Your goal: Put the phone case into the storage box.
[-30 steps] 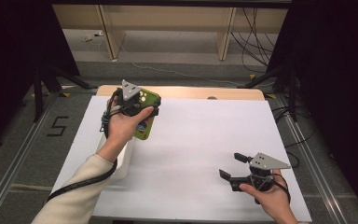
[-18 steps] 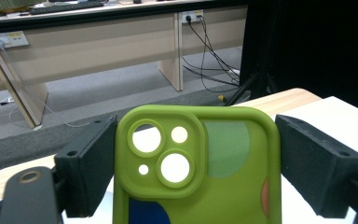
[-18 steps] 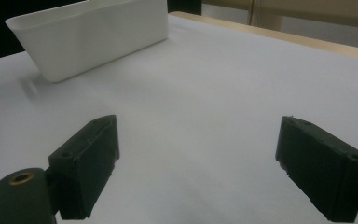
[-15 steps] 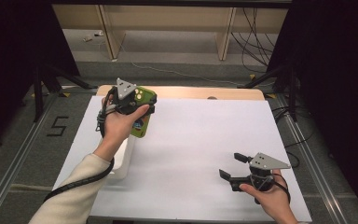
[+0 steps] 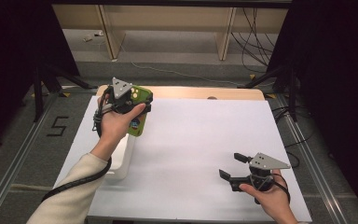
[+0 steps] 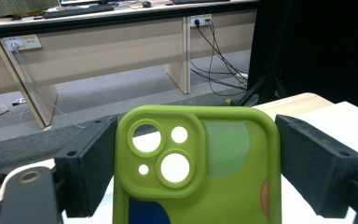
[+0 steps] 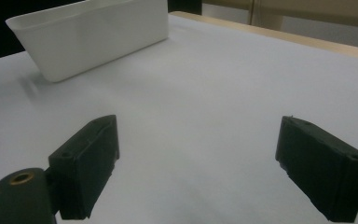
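Left gripper (image 6: 186,172) fingers (image 6: 88,172) clamp green phone case (image 6: 200,186) by its side edges – light, rubbery, flexes if squeezed – right gripper (image 7: 196,168) fingers wide apart, empty

a white plastic bin (image 7: 93,35) is being borne by the white-covered table (image 5: 200,140); black cables (image 6: 214,51) are lying on the grey floor behind.

Cream sleeve (image 5: 70,200), blocky black jaws

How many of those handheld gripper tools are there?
2. The left gripper is raised at the table's far left, clamping a green phone case; the right gripper, jaws open, sits near right.
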Available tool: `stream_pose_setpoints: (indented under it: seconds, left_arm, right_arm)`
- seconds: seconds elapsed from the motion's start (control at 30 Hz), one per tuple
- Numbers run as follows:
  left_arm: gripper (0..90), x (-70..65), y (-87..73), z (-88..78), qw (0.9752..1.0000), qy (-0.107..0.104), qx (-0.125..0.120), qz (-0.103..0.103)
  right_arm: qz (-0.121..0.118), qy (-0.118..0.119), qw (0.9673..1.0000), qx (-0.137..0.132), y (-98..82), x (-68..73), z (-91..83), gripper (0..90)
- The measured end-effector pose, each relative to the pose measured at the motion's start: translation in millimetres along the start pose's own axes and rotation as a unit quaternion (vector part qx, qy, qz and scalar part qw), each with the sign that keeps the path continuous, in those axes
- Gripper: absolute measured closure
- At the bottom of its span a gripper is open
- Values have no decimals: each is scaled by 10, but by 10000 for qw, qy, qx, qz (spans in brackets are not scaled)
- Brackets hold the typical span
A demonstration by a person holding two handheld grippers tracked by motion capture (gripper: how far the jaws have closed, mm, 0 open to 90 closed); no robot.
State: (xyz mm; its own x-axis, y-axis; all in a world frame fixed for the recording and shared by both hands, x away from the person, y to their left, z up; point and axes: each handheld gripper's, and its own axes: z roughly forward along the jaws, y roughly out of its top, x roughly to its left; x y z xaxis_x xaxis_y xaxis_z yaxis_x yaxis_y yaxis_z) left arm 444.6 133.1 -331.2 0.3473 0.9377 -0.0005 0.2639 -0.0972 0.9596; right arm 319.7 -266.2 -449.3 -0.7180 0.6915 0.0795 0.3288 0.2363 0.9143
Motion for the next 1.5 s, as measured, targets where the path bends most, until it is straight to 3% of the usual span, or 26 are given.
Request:
stream_pose_setpoints:
  seconds: [1.5]
  left_arm:
    - [164,250,-10,-5,9997,171,-98,-137]
  right_arm:
    - [13,11,10000,15,-3,-2,10,146]
